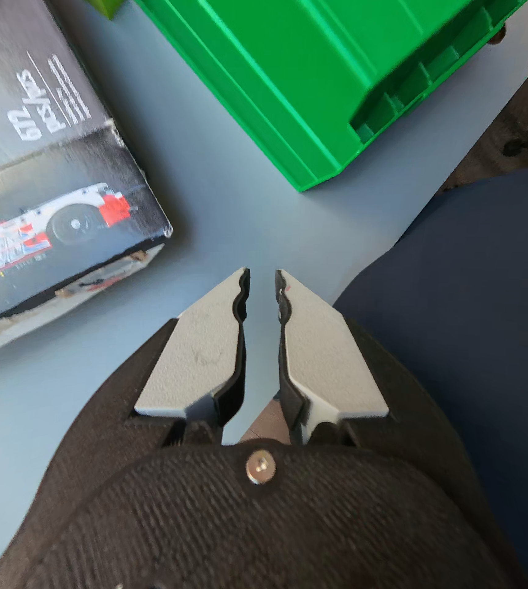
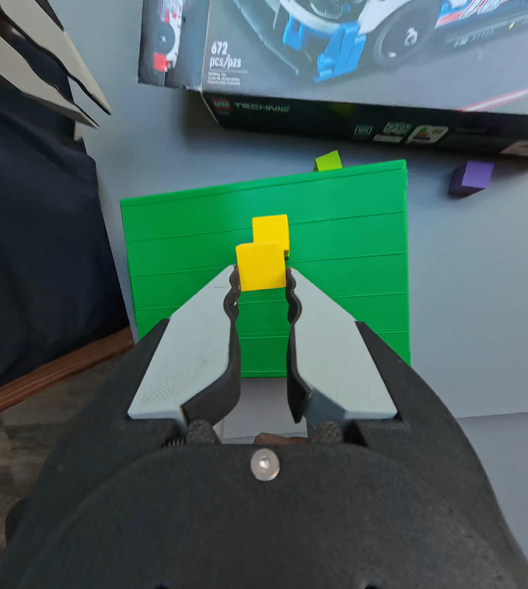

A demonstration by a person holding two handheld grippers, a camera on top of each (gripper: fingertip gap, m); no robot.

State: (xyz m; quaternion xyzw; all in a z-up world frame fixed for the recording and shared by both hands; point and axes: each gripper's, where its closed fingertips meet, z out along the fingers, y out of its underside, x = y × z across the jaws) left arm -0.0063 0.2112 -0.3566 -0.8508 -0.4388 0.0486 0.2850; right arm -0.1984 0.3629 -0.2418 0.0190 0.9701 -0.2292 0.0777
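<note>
Right gripper [image 2: 262, 271] jaws clamped on a yellow cube [image 2: 261, 267], both pads pressed against its sides at the tips. The cube is held over the ribbed top of a green bin [image 2: 336, 271] turned upside down on the grey surface [image 2: 479, 287]. A second yellow cube [image 2: 270, 229] sits on the bin just behind the held one. A lime-green cube [image 2: 328, 161] peeks out behind the bin's far edge; a purple cube [image 2: 471, 177] lies on the surface to the right, near a dark toy-car box [image 2: 351, 79].

Left gripper [image 1: 262, 274] jaws slightly parted with bare surface showing between them, hovering between the box and the bin, dark blue fabric [image 1: 463, 318] to its right.
</note>
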